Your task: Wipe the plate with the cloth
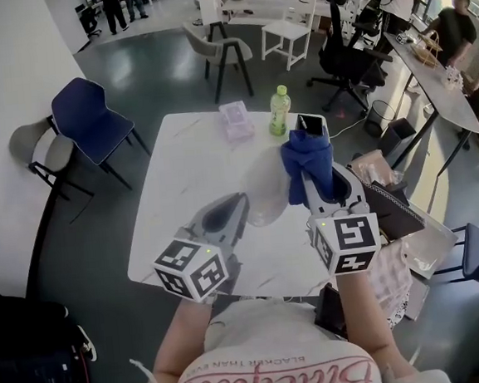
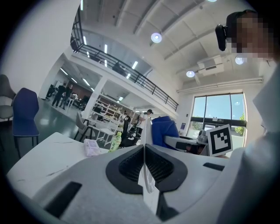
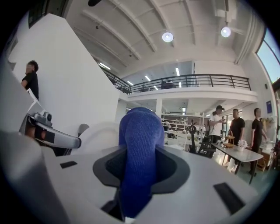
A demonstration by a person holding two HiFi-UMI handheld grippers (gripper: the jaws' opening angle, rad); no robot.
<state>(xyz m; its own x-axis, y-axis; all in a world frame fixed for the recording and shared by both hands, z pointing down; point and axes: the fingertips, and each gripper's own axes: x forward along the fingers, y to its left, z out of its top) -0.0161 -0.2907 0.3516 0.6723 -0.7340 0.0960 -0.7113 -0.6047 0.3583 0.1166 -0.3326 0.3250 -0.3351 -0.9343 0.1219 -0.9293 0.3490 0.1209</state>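
Blue knit cloth (image 1: pixel 307 157) bulges from the right gripper (image 1: pixel 316 190), whose jaws are clenched on it. That gripper is held about level over the table's 3 o'clock side and points toward 12. The left gripper (image 1: pixel 234 210), low at 7 o'clock, aims toward 1 o'clock. Its jaws pinch the rim of the white plate (image 1: pixel 265 194), which is lifted off the table and tilted, its face turned to the cloth. Cloth and plate sit just beside each other, and I cannot tell if they touch. Both forearms reach in from 6 o'clock.

The white table (image 1: pixel 179 163) lies bare from the plate out toward 9 o'clock. At its 12 o'clock edge stand a green bottle (image 1: pixel 279 110) and a pink packet (image 1: pixel 236 120). A heap of bags (image 1: pixel 386 194) crowds the 3 o'clock edge. On the grey floor, a blue chair (image 1: pixel 92 120) stands near the 10 o'clock corner. People work at long desks far off at 1 o'clock.
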